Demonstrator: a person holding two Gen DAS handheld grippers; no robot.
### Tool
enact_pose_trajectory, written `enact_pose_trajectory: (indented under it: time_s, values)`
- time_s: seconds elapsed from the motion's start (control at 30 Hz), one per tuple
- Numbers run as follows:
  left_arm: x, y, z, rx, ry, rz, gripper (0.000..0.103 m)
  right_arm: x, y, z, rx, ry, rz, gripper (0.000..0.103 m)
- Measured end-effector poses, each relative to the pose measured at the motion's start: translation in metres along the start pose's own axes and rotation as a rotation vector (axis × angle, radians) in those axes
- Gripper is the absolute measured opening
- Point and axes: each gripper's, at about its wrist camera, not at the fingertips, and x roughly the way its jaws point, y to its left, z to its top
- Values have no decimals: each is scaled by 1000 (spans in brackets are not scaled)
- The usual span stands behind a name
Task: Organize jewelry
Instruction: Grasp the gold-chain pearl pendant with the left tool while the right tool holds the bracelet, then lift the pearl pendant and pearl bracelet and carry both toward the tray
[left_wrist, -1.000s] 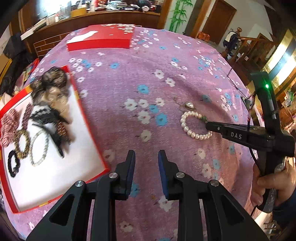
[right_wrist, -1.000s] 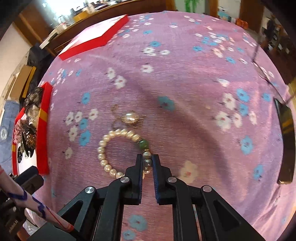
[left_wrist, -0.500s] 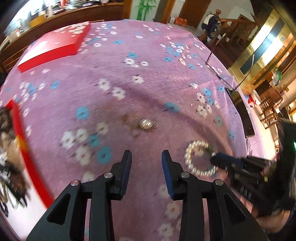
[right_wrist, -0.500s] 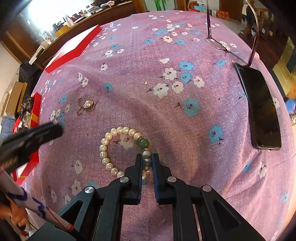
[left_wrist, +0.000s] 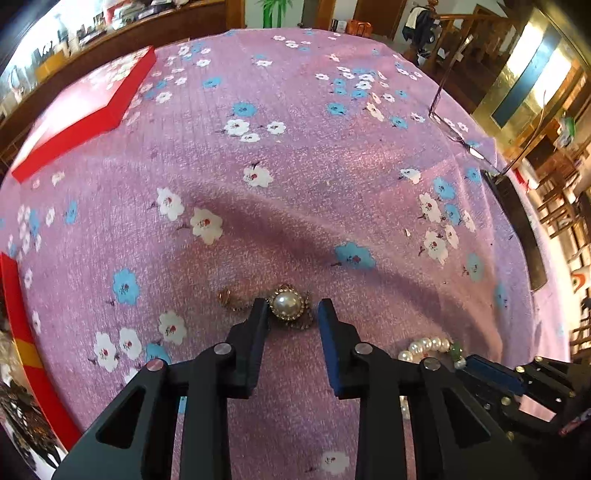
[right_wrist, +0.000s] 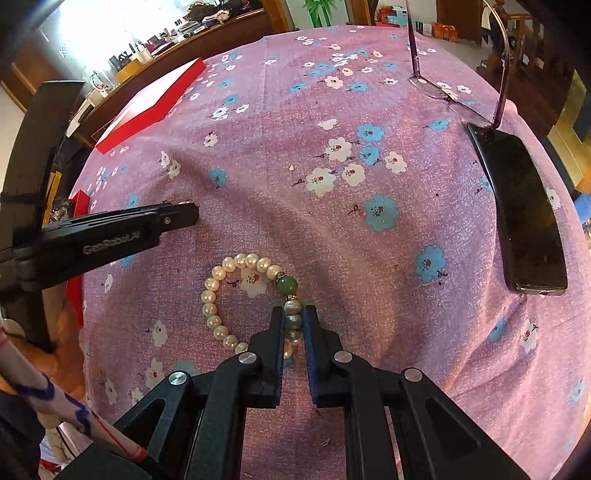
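Note:
A gold brooch with a big pearl (left_wrist: 289, 305) lies on the purple flowered cloth. My left gripper (left_wrist: 289, 314) is open, its fingertips on either side of the brooch and down at the cloth. A pearl bracelet with a green bead (right_wrist: 243, 295) lies to its right; it also shows in the left wrist view (left_wrist: 430, 349). My right gripper (right_wrist: 293, 319) is shut on the bracelet's beads just below the green bead. The left gripper's finger (right_wrist: 122, 229) shows at the left of the right wrist view.
A red tray's rim (left_wrist: 22, 332) with hair accessories is at the far left. A red box lid (left_wrist: 85, 110) lies at the back left. A black phone (right_wrist: 524, 218) and glasses (right_wrist: 450, 99) lie at the right, near the table edge.
My left gripper swung away from the tray and moved forward to the brooch, which now sits between its fingertips. My right gripper dragged the bracelet nearer and to the right, still holding it.

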Motion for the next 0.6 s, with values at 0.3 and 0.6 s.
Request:
enact_pose_trajectory:
  time_s: [0.3, 0.6]
  values:
    - [-8, 7, -19, -34, -47, -8, 15, 0, -1, 1, 6, 1, 9, 11]
    - [-19, 13, -33, -60, -53, -24, 15, 0, -2, 0, 2, -4, 7, 11]
